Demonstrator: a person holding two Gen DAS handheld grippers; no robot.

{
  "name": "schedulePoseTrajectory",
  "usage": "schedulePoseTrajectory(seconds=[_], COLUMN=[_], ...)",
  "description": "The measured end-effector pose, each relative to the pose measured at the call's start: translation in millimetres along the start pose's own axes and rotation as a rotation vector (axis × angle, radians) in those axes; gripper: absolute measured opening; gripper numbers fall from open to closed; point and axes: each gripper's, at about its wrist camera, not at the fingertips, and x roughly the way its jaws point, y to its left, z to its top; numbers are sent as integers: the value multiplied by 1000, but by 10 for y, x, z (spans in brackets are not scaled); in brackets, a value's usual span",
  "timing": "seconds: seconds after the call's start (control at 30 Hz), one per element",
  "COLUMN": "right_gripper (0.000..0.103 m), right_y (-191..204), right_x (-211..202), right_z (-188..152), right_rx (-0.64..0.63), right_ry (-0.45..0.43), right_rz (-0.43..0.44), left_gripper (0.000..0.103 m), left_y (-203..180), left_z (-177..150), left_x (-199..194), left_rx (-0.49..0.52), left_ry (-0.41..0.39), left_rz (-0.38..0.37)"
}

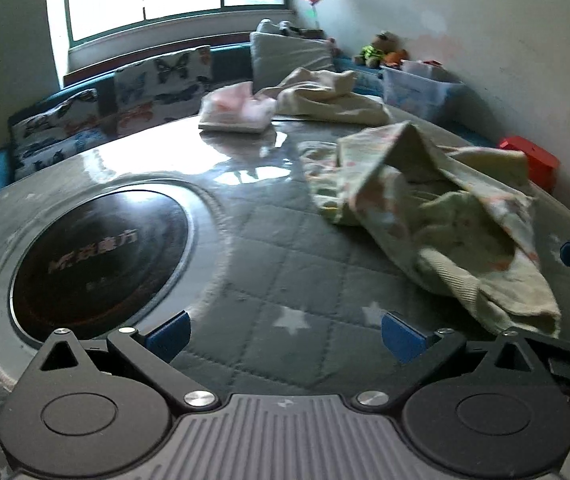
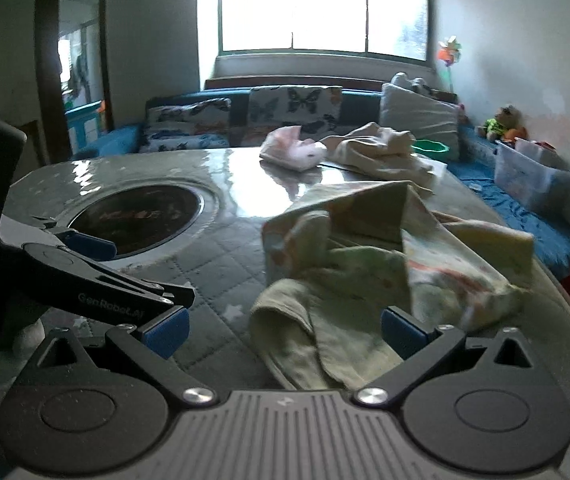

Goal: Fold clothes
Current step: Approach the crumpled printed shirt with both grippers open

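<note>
Three garments lie on the counter (image 1: 269, 264): a crumpled floral one (image 1: 437, 208) heaped near its right edge, a cream one (image 1: 325, 96) loose and a pink one (image 1: 237, 110) flatter at the far edge. Both tongs – left (image 1: 285, 338), right (image 2: 285, 338) – gape wide, holding nothing, the right's over the floral heap's near end. The quilted cover under glossy film has a round dark inset (image 1: 97, 256); cushions, a window beyond

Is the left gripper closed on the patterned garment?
No, the left gripper is open over bare quilted table cover, with the patterned garment lying off to its right.
</note>
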Motion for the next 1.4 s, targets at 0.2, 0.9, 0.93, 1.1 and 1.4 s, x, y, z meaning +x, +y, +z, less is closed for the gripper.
schedulePoseTrajectory(seconds=[0.2, 0.9, 0.93, 1.1, 1.4], right_gripper=[103, 103, 103, 103, 103], right_y=[-139, -132, -132, -132, -186], right_x=[-179, -578, -586, -583, -497], right_z=[-149, -435, -444, -458, -460], right_rx=[37, 95, 95, 92, 102], right_ry=[-27, -22, -21, -16, 2], right_rz=[23, -129, -129, -139, -132], left_gripper=[103, 103, 103, 103, 103], left_y=[-150, -463, -464, -513, -531], left_z=[-44, -225, -221, -213, -151], left_x=[-49, -277, -299, -305, -225], left_rx=[28, 80, 86, 99, 110], left_ry=[-11, -15, -13, -7, 0], left_rz=[51, -52, -56, -56, -50])
